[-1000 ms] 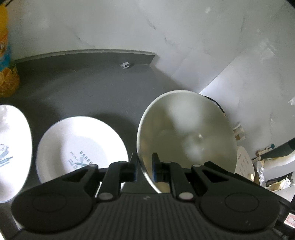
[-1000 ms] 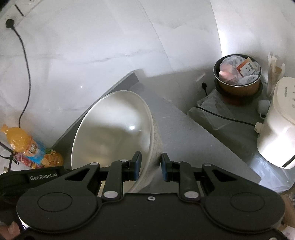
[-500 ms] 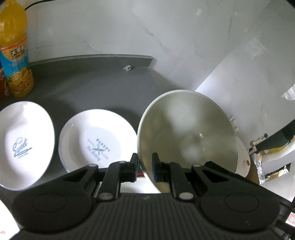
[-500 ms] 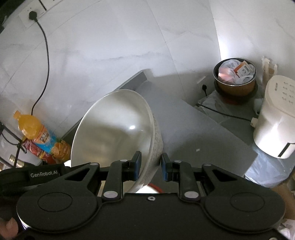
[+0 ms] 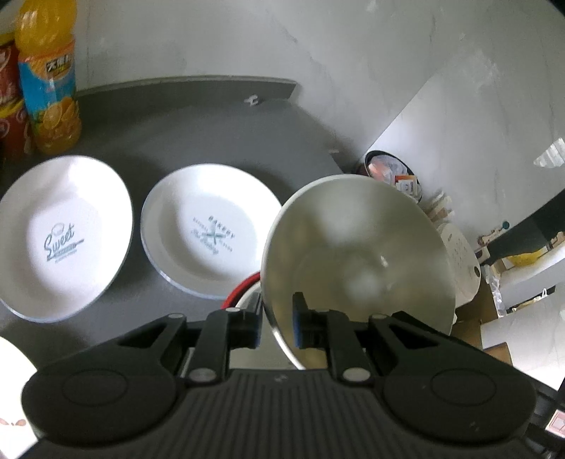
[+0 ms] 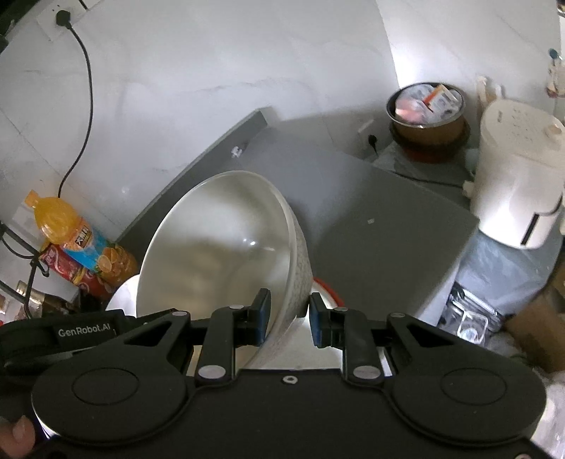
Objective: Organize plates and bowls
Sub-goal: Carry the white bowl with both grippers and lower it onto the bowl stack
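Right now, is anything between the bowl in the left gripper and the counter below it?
Yes. A red-rimmed dish sits just under the bowl held by the left gripper; two white plates lie farther left.

An orange juice bottle [image 5: 47, 81] stands by the white marble wall [image 6: 219, 63], a red packet [image 6: 72, 273] beside it. A black cord [image 6: 83, 88] hangs from a socket. A white appliance [image 6: 517, 176] sits near a full bin [image 6: 427, 109].

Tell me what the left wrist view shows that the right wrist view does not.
Only the left wrist view shows the two printed plates, "Sweet" and "Bakery", lying side by side on the grey counter.

Only the right wrist view shows the wall socket with its black cable.

Both show a bowl clamped by its rim, an orange drink bottle and a white appliance.
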`<state>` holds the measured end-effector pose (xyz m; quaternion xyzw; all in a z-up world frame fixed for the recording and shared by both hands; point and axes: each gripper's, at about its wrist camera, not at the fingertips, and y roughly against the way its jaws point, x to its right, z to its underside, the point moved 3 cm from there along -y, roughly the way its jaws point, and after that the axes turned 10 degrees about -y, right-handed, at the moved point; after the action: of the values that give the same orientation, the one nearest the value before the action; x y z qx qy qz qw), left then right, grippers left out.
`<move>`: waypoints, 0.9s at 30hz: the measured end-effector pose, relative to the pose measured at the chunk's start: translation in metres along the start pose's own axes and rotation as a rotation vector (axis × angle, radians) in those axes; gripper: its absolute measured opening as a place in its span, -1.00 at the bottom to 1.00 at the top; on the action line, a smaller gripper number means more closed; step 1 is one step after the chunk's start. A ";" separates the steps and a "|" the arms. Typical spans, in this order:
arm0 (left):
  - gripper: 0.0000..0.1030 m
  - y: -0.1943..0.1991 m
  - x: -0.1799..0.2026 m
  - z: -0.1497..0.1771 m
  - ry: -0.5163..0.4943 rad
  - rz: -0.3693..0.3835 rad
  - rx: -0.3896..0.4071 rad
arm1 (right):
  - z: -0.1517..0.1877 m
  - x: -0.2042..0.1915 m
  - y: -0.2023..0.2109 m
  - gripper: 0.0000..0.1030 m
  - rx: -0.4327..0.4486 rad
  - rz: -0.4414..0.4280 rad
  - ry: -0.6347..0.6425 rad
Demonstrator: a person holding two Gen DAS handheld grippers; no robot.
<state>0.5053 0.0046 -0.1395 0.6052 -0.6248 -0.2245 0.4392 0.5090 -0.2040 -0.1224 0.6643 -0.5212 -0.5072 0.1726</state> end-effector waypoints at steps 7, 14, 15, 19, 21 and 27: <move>-0.71 0.008 -0.012 0.018 0.017 0.018 -0.024 | 0.024 -0.002 0.005 -0.55 -0.002 0.031 -0.012; -0.71 0.007 -0.010 0.034 0.007 0.045 -0.057 | 0.036 0.008 0.008 -0.55 -0.001 0.072 -0.007; -0.71 0.006 -0.009 0.036 0.003 0.042 -0.061 | 0.038 0.009 0.008 -0.55 -0.006 0.075 -0.010; -0.71 0.003 -0.006 0.043 -0.017 0.033 -0.077 | 0.042 0.015 0.004 -0.54 -0.024 0.088 -0.014; -0.71 0.002 -0.007 0.045 -0.013 0.028 -0.077 | 0.043 0.015 0.002 -0.48 -0.029 0.086 -0.009; -0.63 0.009 -0.007 0.040 -0.010 -0.009 -0.059 | 0.038 0.012 0.016 -0.25 0.005 0.079 0.023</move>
<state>0.4664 0.0026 -0.1550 0.5937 -0.6174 -0.2479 0.4526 0.4673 -0.2090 -0.1321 0.6497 -0.5462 -0.4908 0.1967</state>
